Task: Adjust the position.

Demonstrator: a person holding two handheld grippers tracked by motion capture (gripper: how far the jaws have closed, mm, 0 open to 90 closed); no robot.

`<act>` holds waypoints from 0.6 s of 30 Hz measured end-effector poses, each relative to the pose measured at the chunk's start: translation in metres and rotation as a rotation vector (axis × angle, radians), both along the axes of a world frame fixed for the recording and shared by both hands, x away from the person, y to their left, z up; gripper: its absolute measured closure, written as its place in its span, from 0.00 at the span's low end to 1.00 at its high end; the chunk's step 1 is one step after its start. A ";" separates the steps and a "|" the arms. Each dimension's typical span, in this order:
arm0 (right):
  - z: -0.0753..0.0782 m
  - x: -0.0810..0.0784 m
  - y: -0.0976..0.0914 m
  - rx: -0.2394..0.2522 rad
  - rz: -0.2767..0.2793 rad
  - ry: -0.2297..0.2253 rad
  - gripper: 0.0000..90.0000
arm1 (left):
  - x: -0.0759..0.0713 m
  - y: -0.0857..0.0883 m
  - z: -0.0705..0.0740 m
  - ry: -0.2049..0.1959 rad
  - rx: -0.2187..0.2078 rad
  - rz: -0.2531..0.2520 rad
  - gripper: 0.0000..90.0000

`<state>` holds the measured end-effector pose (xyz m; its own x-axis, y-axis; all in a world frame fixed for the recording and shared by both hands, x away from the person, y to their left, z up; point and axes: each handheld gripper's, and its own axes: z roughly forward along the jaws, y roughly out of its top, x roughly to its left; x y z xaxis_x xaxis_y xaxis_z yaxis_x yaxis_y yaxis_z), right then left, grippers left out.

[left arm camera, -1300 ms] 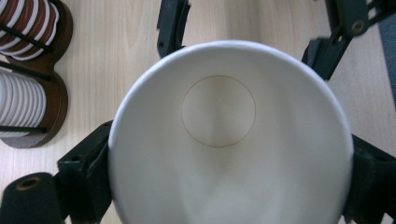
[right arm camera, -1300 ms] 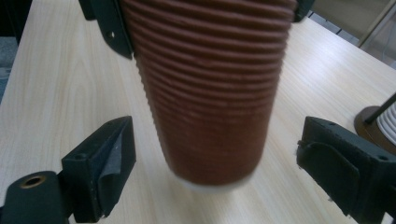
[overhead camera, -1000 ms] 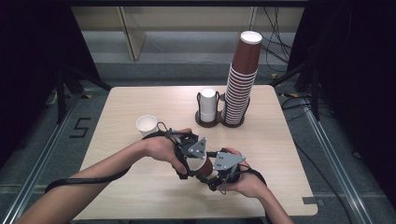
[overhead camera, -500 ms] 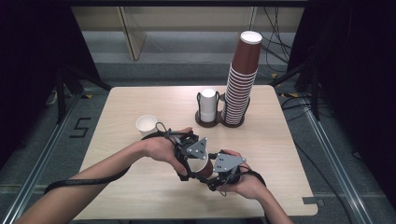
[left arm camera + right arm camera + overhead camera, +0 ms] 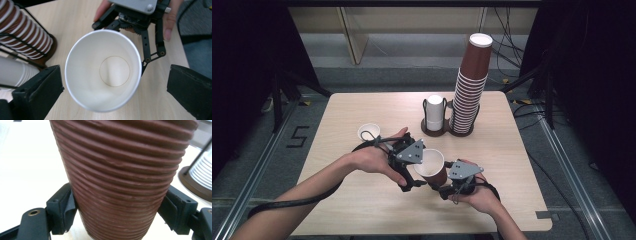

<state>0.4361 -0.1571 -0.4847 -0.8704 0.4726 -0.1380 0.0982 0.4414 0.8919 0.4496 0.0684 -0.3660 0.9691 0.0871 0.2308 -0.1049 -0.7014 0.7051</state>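
1. The surface is a pale wooden tabletop; the person's forearms come in from its near edge.
2. A tall stack of brown ribbed cups stands in a wire holder at the far side, with a shorter stack of white cups just beside it.
3. The left tool sits near the middle of the surface. Its jaws have just been opening and now stand wide on either side of the cup's rim, clear of it.
4. The right tool grips the brown cup's lower body, its pads pressed on the ribbed wall from both sides.
5. The brown cup is held tilted above the surface between the two tools, its white inside facing the left tool.
6. A small white cup stands apart, left of the hands.
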 end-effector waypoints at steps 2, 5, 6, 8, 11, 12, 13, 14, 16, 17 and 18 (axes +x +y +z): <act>0.000 0.000 -0.003 0.027 -0.036 0.005 0.25 | 0.000 0.005 -0.004 0.002 -0.045 0.030 0.00; -0.002 -0.001 -0.006 0.057 -0.071 0.010 0.25 | 0.000 0.011 -0.010 0.006 -0.120 0.075 0.00; -0.002 -0.001 -0.007 0.065 -0.076 0.005 0.25 | 0.000 0.012 -0.012 0.013 -0.154 0.089 0.00; -0.002 -0.001 -0.010 0.071 -0.076 0.004 0.25 | -0.002 0.015 -0.015 0.021 -0.198 0.114 0.00; -0.001 -0.001 -0.013 0.095 -0.111 0.002 0.25 | -0.007 0.017 -0.019 0.029 -0.258 0.135 0.00; -0.001 -0.002 -0.014 0.095 -0.120 0.010 0.25 | -0.008 0.018 -0.021 0.034 -0.275 0.140 0.00; -0.001 -0.001 -0.015 0.097 -0.127 -0.006 0.25 | -0.009 0.018 -0.023 0.039 -0.288 0.147 0.00; -0.001 -0.002 -0.015 0.114 -0.142 -0.001 0.25 | -0.010 0.018 -0.024 0.038 -0.294 0.150 0.00; 0.000 -0.003 -0.016 0.119 -0.143 0.011 0.25 | -0.013 0.019 -0.027 0.041 -0.313 0.167 0.00; 0.000 -0.003 -0.017 0.126 -0.148 -0.005 0.25 | -0.015 0.020 -0.027 0.043 -0.322 0.170 0.00; 0.001 -0.003 -0.016 0.131 -0.154 -0.017 0.25 | -0.016 0.020 -0.028 0.042 -0.337 0.177 0.00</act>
<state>0.4327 -0.1736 -0.4841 -0.7843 0.6151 -0.0805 0.1406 0.3026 0.9427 0.4337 0.0888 -0.3942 0.9403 0.3183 0.1208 0.0314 -0.4344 0.9002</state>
